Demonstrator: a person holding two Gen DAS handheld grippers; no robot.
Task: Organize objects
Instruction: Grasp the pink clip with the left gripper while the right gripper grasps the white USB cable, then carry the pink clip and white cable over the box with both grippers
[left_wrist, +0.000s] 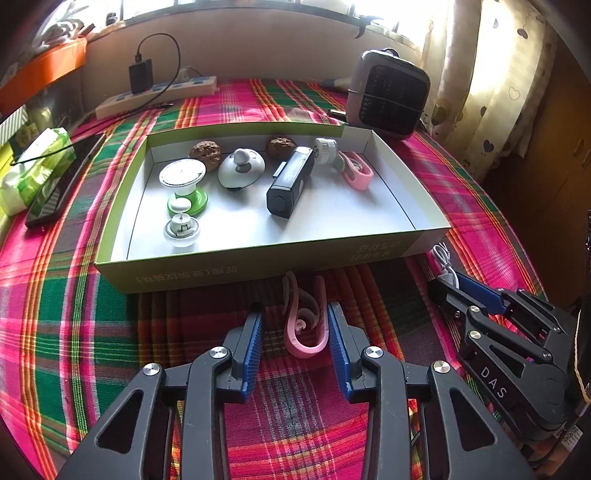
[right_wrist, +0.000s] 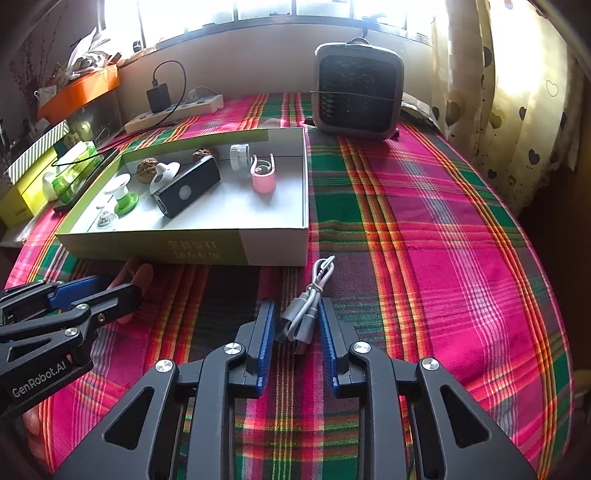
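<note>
Two grips pending, both mine to lose.

Left wrist view: left gripper (left_wrist: 295, 317) straddles pink U-shaped silicone clip (left_wrist: 306, 325) on plaid cloth, at 6 o'clock from shallow green-and-white cardboard tray (left_wrist: 258, 258). Right pad touches clip, left pad apart; not pinched. Risk: springy loop squirts sideways.

Right wrist view: right gripper (right_wrist: 295, 317) pinches coiled grey cable (right_wrist: 301, 317), tray at 11 o'clock. Risk: loose loop snags tray wall, coil unravels.
</note>
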